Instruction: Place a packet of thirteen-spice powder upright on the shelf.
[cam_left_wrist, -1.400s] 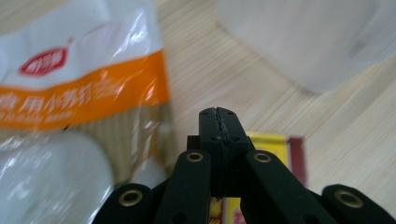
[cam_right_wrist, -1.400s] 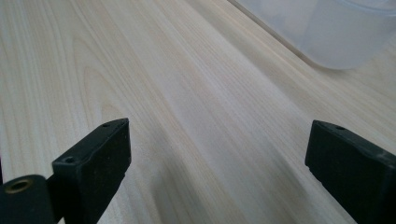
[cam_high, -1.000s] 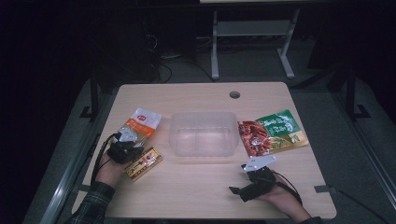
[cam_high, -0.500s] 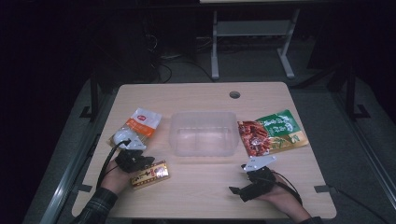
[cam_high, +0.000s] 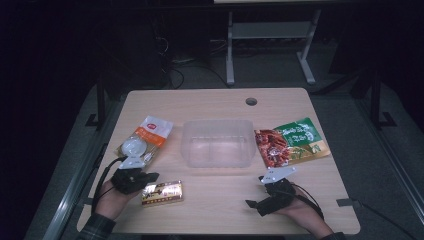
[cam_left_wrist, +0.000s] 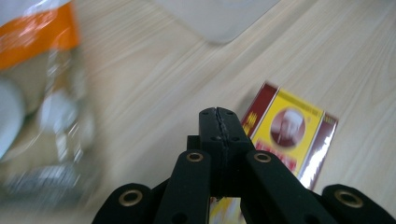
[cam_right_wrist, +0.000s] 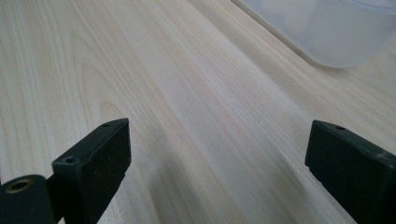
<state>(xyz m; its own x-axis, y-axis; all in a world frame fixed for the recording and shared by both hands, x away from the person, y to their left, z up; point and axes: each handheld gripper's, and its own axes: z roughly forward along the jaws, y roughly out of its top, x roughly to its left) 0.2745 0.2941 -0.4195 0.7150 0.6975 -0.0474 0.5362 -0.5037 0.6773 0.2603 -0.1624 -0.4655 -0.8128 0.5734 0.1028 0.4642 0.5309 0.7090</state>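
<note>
Nearest the person, two forearms come in over a pale wooden worktop (cam_high: 220, 200). The left gripper (cam_high: 150, 177) has its jaws pressed fully together with nothing between them; in the left gripper view the closed jaw tips hang just above the near edge of a flat red and yellow packet (cam_left_wrist: 292, 135). From above, that packet (cam_high: 162, 192) lies flat on the worktop just to the right of the gripper, apart from the other goods.

The right gripper (cam_high: 252, 205) rests low near the front right, jaws spread wide and empty over bare wood.

Farther out, in the middle of the worktop, stands an empty clear plastic tub (cam_high: 218, 143). Left of it lies an orange and white bag (cam_high: 145, 141); right of it lies a red and green snack bag (cam_high: 292, 146).

Risks, as a judgement: with the jaws shut, the left gripper can only push the packet, which would probably slide on the smooth wood and turn away. The packet is thin and lies flat, so opened jaws may scrape the worktop or pinch only a corner, letting it slip. A lift aimed at the tub could clip its near wall and shove it.
</note>
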